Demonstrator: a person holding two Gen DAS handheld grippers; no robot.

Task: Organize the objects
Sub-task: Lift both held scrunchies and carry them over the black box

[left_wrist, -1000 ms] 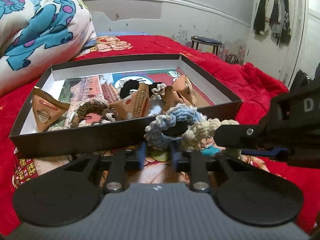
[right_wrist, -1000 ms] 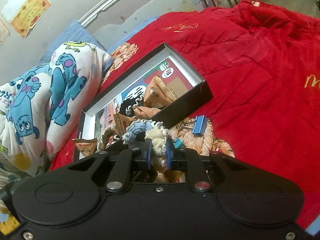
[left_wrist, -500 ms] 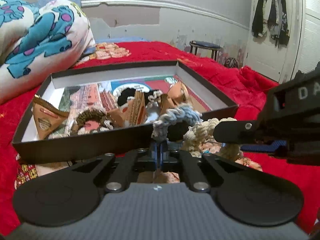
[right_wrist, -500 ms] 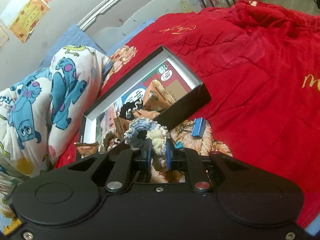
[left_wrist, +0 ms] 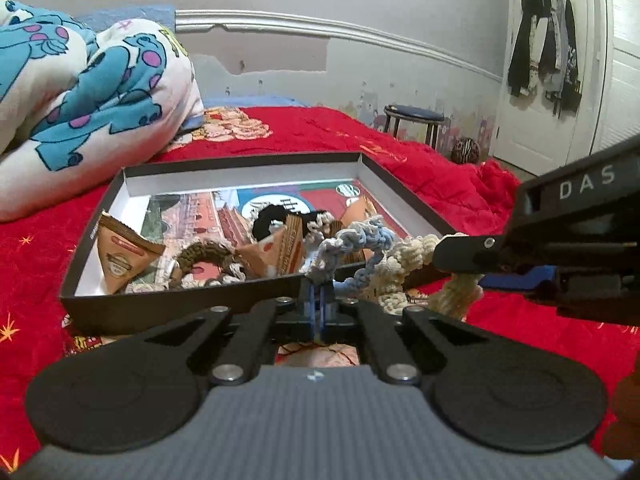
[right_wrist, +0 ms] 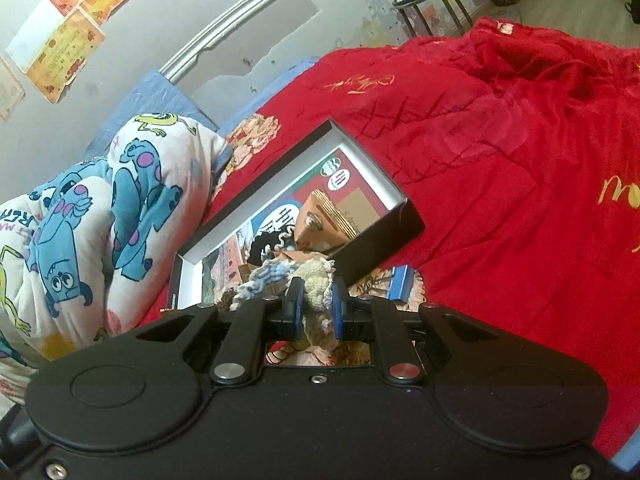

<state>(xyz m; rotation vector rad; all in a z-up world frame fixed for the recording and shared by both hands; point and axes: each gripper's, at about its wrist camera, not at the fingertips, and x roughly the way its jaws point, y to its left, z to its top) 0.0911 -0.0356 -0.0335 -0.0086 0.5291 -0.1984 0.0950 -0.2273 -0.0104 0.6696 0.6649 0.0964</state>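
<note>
Knotted cotton cord, soft and lumpy, makes up both rings; the blue-and-white ring (left_wrist: 352,248) is pinched at its lower edge between the closed blue pads of the left gripper (left_wrist: 319,304); the cream ring (right_wrist: 316,280) sits clamped between the pads of the right gripper (right_wrist: 315,312), whose jaws stand apart only by the cord's thickness; the two rings touch, seemingly interlinked, just ahead of both fingertips; beyond them lies a shallow black cardboard box (left_wrist: 180,308) with white inner walls, holding triangular brown paper packets (left_wrist: 120,256), a dark braided ring (left_wrist: 204,256) and a black scrunchie (left_wrist: 270,222); plush red blanket (right_wrist: 500,152) spreads beneath; a flat blue clip (right_wrist: 402,282) lies right of the right gripper's fingertips.
</note>
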